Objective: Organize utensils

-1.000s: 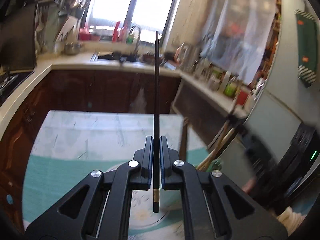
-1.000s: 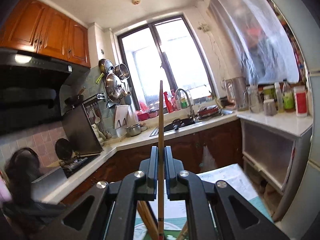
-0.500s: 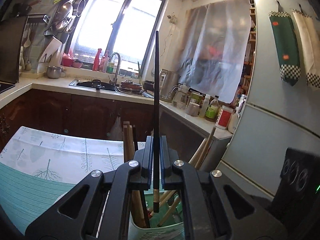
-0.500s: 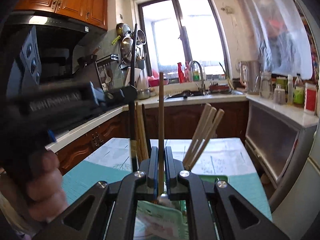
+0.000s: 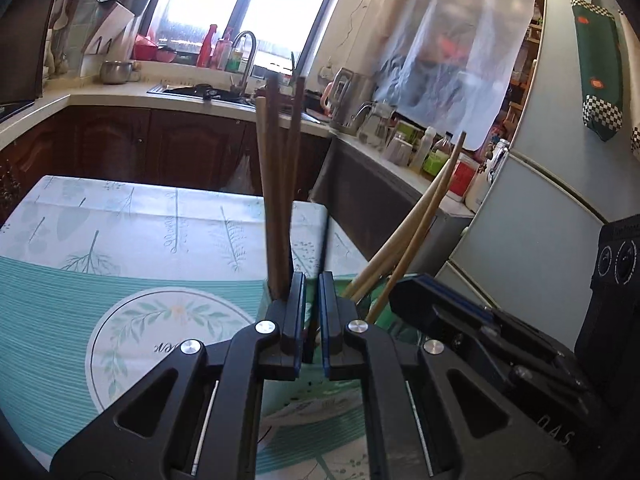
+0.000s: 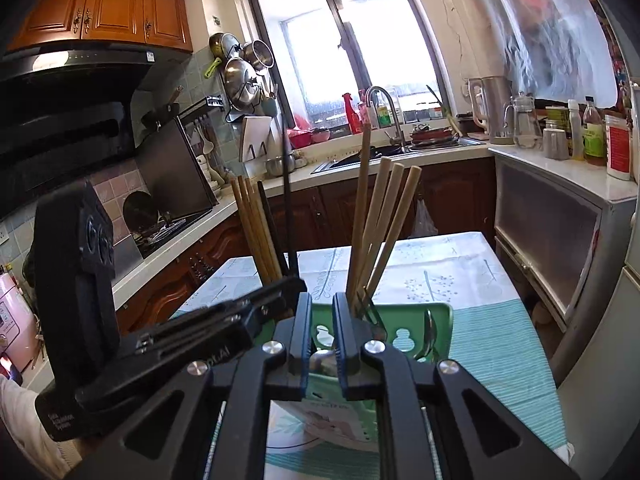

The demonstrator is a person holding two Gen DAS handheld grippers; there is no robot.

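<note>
At the bottom centre of the left wrist view, the left tool has its fingers pressed almost together on a thin black chopstick, which rises blurred between them. Just beyond the fingers stands a pale green plastic utensil holder on the bench with the teal-and-white leaf-print cloth. Dark brown chopsticks stand upright in it, and light wooden chopsticks lean toward the right. The right tool's black body fills the lower right.

Low in the centre of the right wrist view, the right tool has its jaws opening, with a tall light wooden chopstick rising above them in the holder; whether the pads touch it cannot be told. Other pale chopsticks lean beside it, brown ones stand left of it, and the left tool pinches the black chopstick.
</note>
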